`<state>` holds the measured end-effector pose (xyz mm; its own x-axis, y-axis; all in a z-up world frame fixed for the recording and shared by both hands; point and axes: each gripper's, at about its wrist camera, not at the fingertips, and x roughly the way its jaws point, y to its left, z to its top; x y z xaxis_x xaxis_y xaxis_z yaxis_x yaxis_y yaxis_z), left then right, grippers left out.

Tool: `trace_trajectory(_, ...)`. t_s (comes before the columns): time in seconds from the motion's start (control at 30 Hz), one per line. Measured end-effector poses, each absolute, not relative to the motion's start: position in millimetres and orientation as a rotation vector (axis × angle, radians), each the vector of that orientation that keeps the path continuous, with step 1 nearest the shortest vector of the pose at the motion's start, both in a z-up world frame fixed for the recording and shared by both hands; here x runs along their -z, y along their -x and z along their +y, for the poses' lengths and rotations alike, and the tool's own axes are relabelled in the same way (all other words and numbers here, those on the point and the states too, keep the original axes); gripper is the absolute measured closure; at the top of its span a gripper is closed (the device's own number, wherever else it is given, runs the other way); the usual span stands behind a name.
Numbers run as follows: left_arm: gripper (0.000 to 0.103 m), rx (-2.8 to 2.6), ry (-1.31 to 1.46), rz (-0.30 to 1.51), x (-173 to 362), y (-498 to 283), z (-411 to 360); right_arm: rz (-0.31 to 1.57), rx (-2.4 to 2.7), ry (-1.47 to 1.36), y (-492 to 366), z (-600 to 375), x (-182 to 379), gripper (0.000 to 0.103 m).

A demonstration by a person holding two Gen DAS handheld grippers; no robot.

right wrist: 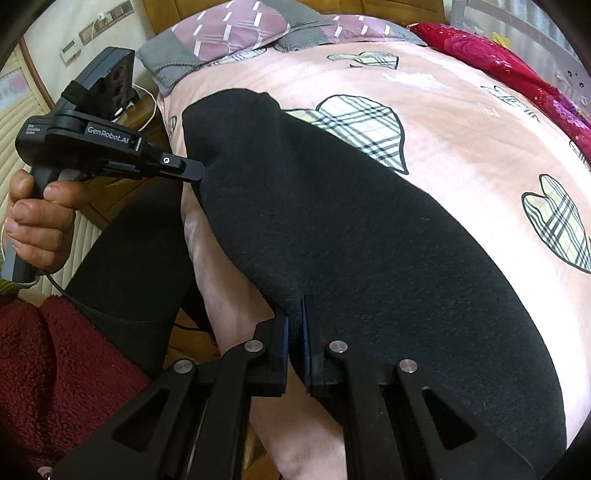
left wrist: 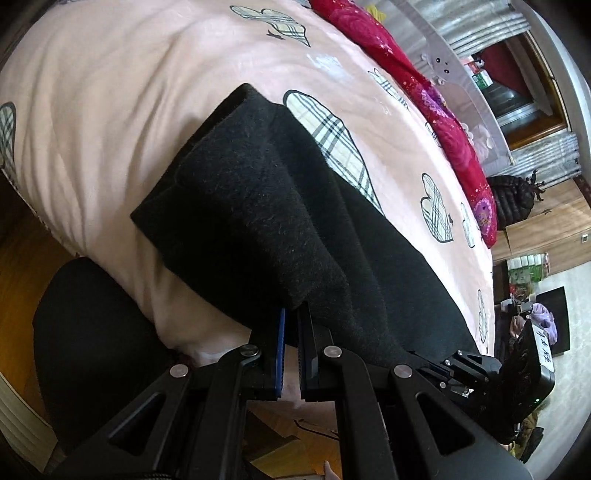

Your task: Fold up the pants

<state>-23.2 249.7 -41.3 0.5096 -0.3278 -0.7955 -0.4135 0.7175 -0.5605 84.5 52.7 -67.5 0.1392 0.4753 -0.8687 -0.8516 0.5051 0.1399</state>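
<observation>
The black fleecy pants lie on the pink bed cover near its near edge, and they also fill the right wrist view. My left gripper is shut on the pants' near edge, with cloth draped over its fingertips. My right gripper is shut on the pants' near edge further along. The left gripper also shows in the right wrist view, held in a hand, its tip at the pants' far-left edge. The right gripper's body shows at the lower right of the left wrist view.
The pink bed cover with plaid heart prints spans both views. A red flowered quilt lies along the far side. Pillows sit at the bed's head. The person's black-clad leg is beside the bed, over a wooden floor.
</observation>
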Motion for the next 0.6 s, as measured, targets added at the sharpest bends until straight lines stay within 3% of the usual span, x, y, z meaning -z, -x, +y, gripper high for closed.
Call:
trace_trajectory(0.33,0.101,-0.094,0.837,1.090,65,32,257,1.059,-0.992,0.464,-82,58,77,0.095)
trace_trajectory(0.47,0.102,-0.097,0.856,1.099,71,36,265,1.081,-0.988,0.446,-84,61,79,0.090)
trace_trajectory(0.6,0.099,-0.087,0.879,1.103,70,40,271,1.100,-0.998,0.403,-85,60,78,0.076)
